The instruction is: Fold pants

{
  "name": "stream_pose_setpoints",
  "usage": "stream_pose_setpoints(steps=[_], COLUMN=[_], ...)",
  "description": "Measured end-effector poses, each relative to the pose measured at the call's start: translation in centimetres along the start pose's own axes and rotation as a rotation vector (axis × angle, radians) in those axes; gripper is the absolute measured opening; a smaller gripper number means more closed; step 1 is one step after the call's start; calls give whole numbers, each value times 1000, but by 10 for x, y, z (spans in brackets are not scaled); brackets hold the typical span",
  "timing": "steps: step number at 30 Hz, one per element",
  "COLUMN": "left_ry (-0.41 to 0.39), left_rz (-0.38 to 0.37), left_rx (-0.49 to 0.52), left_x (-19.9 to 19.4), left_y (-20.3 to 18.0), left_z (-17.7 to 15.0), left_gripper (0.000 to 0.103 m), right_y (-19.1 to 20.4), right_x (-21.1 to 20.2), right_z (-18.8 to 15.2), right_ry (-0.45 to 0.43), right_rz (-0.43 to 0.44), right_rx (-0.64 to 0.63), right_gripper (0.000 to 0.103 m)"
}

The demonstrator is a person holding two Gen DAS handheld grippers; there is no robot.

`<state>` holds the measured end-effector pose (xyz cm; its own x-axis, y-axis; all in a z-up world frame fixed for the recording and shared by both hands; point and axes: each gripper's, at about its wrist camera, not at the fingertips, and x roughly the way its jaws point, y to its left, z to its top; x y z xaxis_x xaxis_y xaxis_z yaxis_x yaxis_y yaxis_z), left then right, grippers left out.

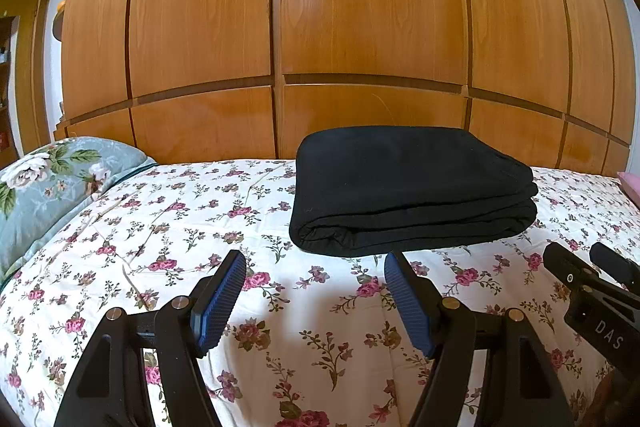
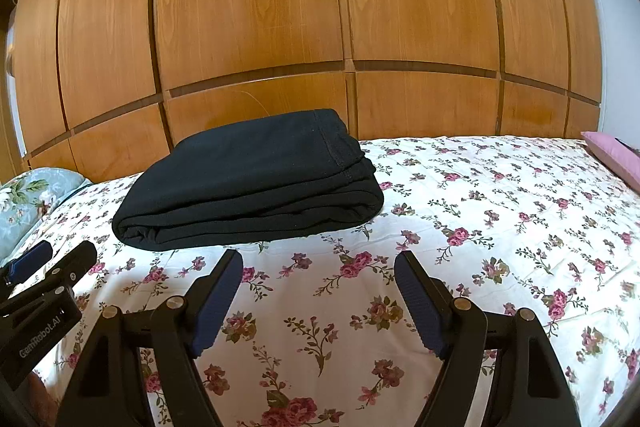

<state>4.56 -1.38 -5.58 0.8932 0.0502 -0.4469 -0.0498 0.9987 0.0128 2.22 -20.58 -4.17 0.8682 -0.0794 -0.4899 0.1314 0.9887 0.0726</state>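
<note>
Black pants (image 1: 408, 187) lie folded into a thick, neat stack on the flowered bedsheet (image 1: 168, 227), near the bed's far side. My left gripper (image 1: 315, 261) hovers over the sheet just short of the stack's near edge, jaws wide apart with nothing between them. In the right wrist view the same pants (image 2: 248, 179) sit ahead and to the left, and my right gripper (image 2: 319, 261) is open and empty above the sheet (image 2: 480, 227). Each gripper shows at the edge of the other's view: the right gripper (image 1: 592, 267) and the left gripper (image 2: 52, 259).
A wooden wardrobe (image 1: 360, 27) rises directly behind the bed. A green floral pillow (image 1: 48, 183) lies at the left end and a pink pillow (image 2: 616, 155) at the right end. Bare flowered sheet spreads around the stack.
</note>
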Motion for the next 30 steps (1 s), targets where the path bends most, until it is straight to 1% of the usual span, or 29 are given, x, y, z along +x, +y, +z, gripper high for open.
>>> stream_pose_setpoints(steps=[30], left_ry=[19], left_rz=[7], left_rx=[-2], left_x=[4], left_y=[1], left_z=[-3], left_gripper=[73], right_y=[0], right_x=[1], right_z=[0], right_ry=[5], right_rz=[5], right_rx=[-5], right_gripper=[78])
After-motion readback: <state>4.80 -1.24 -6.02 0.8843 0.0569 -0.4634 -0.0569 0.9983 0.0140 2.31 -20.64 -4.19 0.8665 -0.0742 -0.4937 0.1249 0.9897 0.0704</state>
